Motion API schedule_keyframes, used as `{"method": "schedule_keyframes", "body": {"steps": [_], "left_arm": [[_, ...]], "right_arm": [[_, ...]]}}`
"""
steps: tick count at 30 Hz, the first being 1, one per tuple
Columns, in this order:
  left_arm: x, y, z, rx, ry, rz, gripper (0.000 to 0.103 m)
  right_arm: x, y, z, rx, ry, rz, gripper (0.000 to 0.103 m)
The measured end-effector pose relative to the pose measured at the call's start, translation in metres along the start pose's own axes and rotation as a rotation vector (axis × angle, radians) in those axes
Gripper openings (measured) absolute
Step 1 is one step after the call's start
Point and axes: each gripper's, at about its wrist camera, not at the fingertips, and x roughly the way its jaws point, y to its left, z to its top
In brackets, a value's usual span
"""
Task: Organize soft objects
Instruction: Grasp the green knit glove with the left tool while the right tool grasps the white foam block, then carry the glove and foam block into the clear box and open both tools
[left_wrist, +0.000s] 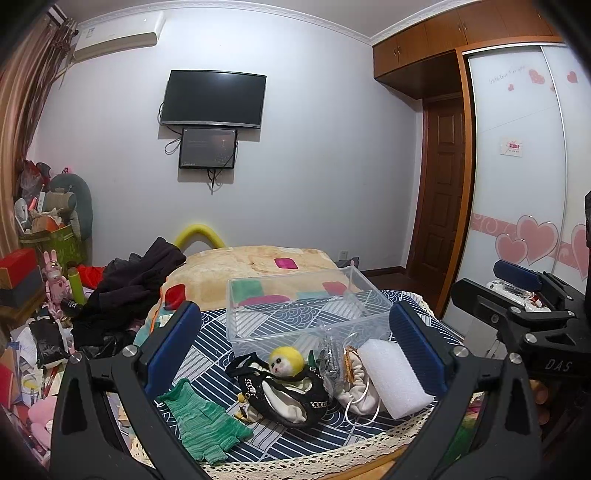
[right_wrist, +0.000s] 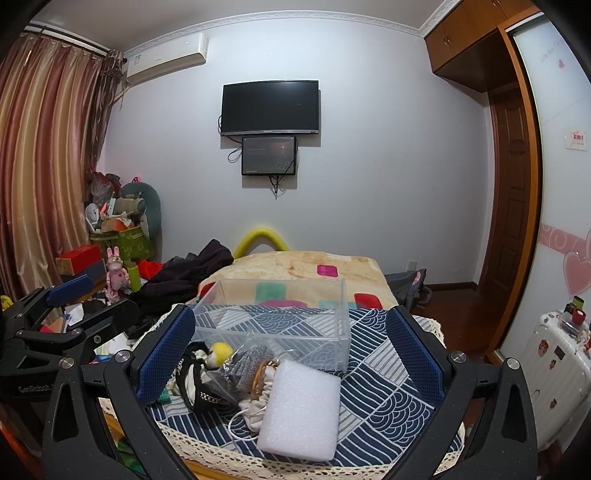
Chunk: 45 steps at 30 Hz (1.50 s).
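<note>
On the table with the navy-and-white patterned cloth (left_wrist: 207, 354), the soft things lie in a row just in front of an empty clear plastic box (left_wrist: 295, 314). Farthest left is a green knitted glove (left_wrist: 201, 421), flat, its fingers pointing toward the near edge. Next comes a small doll with a yellow head in a black-and-cream dress (left_wrist: 284, 384), then a crumpled clear plastic bag over a cream drawstring pouch (left_wrist: 351, 384), and at the right end a white foam block (left_wrist: 395, 376).

The left gripper (left_wrist: 295, 347) hangs above the near edge with its blue-padded jaws spread wide and nothing between them; the doll sits almost dead ahead of it, the glove below its left jaw. The right gripper (right_wrist: 291, 354) is likewise wide open and empty, and the foam block (right_wrist: 301, 410) lies straight ahead and close under it, its long axis running away toward the box (right_wrist: 280, 314).

Judged from this, the foam block falls to the right gripper and the glove and doll to the left; the box lies just beyond either pick.
</note>
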Motion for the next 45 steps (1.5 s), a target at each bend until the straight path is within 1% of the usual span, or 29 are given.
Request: {"method": "schedule_keyframes", "body": {"steps": [13,18,21,23,30,34,41,43,44,45], "left_arm": [[0.001,-0.001,-0.002,-0.006,0.006,-0.003,0.103],[0.008,0.006,-0.004,-0.019,0.024,0.027,0.103],[0.016,0.017,-0.01,-0.024,0.05,0.069,0.103],[0.026,0.028,-0.016,-0.043,0.087,0.105,0.103],[0.063,0.076,-0.043,-0.137,0.235,0.182,0.103],[0.085,0.096,-0.065,-0.165,0.318,0.207,0.103],[0.114,0.123,-0.101,-0.235,0.463,0.201,0.103],[0.118,0.13,-0.111,-0.264,0.495,0.182,0.103],[0.12,0.131,-0.114,-0.273,0.508,0.172,0.102],[0.12,0.132,-0.117,-0.279,0.519,0.162,0.096]], "right_arm": [[0.001,0.002,-0.001,0.005,0.005,0.003,0.103],[0.008,-0.001,-0.005,0.006,0.028,-0.001,0.103],[0.018,-0.003,-0.013,0.003,0.061,-0.008,0.103],[0.026,-0.004,-0.019,0.003,0.094,-0.015,0.103],[0.053,-0.017,-0.044,0.02,0.214,-0.027,0.103],[0.068,-0.023,-0.057,0.041,0.278,-0.022,0.103],[0.089,-0.03,-0.077,0.065,0.389,-0.018,0.103],[0.093,-0.034,-0.082,0.089,0.419,-0.004,0.103],[0.093,-0.036,-0.084,0.1,0.431,0.002,0.103],[0.098,-0.036,-0.084,0.112,0.444,0.008,0.103]]}}
